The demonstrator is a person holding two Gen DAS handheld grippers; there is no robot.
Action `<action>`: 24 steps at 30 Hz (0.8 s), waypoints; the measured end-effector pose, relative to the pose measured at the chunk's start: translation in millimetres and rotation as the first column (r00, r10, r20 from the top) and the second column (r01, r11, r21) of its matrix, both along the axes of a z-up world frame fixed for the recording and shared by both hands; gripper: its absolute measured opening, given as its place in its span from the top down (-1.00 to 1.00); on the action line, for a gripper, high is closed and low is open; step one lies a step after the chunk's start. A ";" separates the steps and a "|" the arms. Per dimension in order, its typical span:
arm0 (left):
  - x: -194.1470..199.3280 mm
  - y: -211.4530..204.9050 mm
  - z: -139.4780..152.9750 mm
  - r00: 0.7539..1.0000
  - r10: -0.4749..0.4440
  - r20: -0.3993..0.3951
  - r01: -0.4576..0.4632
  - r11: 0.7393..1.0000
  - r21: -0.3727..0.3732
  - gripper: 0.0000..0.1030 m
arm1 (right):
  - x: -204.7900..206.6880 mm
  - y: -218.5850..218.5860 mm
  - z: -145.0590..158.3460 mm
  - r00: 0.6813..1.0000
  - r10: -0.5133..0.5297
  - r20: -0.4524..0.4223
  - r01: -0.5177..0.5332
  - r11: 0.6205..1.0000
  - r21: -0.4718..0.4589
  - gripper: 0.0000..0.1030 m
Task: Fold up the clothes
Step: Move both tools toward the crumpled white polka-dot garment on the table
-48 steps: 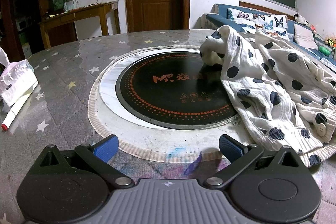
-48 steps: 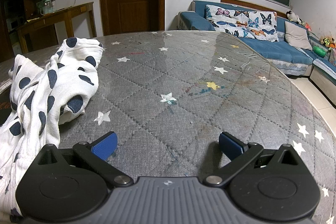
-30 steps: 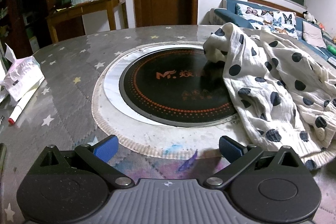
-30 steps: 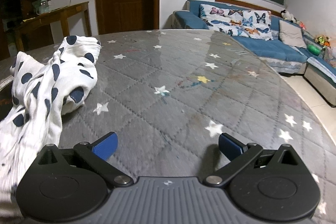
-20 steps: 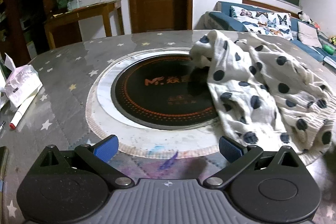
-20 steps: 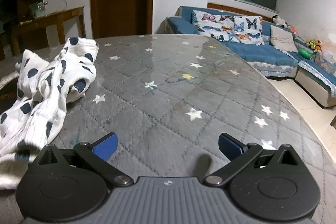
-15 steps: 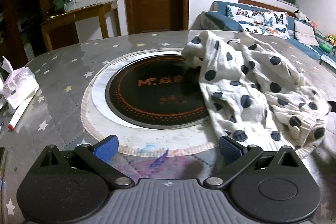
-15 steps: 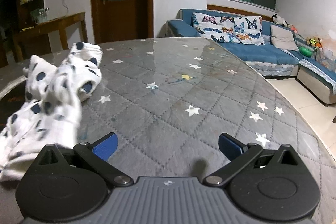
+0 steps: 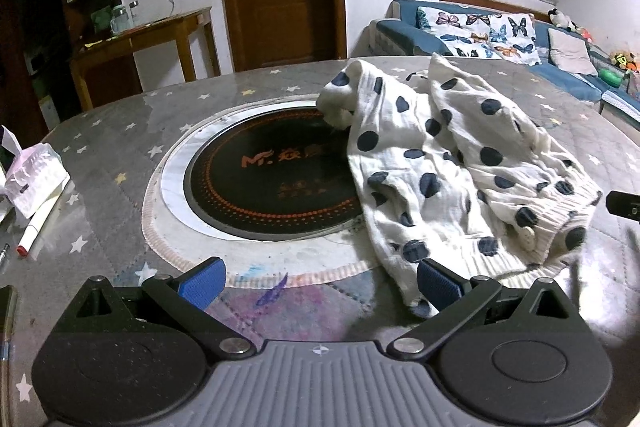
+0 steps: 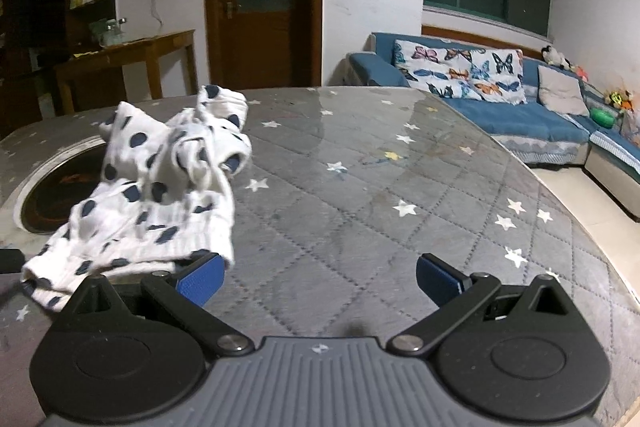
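A crumpled white garment with dark blue polka dots [image 9: 448, 167] lies on the grey star-patterned table, partly over the black round cooktop [image 9: 272, 183]. It also shows in the right wrist view [image 10: 160, 187], at the left. My left gripper [image 9: 320, 279] is open and empty, low over the table's near edge, with the garment's ribbed hem just beyond its right finger [image 9: 438, 285]. My right gripper [image 10: 318, 279] is open and empty, with the garment's hem touching or just beyond its left finger [image 10: 200, 281].
A white tissue pack [image 9: 34, 173] and a red-capped marker [image 9: 34, 227] lie at the table's left edge. A blue sofa [image 10: 520, 115] stands beyond the table's right side. A wooden side table [image 9: 140, 55] and a door stand behind.
Both grippers have pulled back toward the near edge and turned. The garment now sits nearer the left gripper's right finger and closer to the centre of the right wrist view. Both stay open.
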State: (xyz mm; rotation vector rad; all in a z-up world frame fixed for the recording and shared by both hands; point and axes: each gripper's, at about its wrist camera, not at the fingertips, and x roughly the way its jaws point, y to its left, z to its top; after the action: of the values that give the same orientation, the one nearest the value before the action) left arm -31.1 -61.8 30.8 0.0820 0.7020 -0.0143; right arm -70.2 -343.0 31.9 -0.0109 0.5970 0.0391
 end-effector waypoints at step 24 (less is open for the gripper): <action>-29.2 -20.6 13.3 0.999 -0.023 0.033 0.022 0.999 0.028 -1.00 | -26.7 22.5 11.1 0.994 0.093 0.052 -0.094 0.996 0.008 -1.00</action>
State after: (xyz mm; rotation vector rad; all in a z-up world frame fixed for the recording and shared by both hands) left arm -60.3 -82.3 44.2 0.1168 0.6685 -0.0250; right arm -96.9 -320.5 43.1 -0.0294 0.5440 0.1324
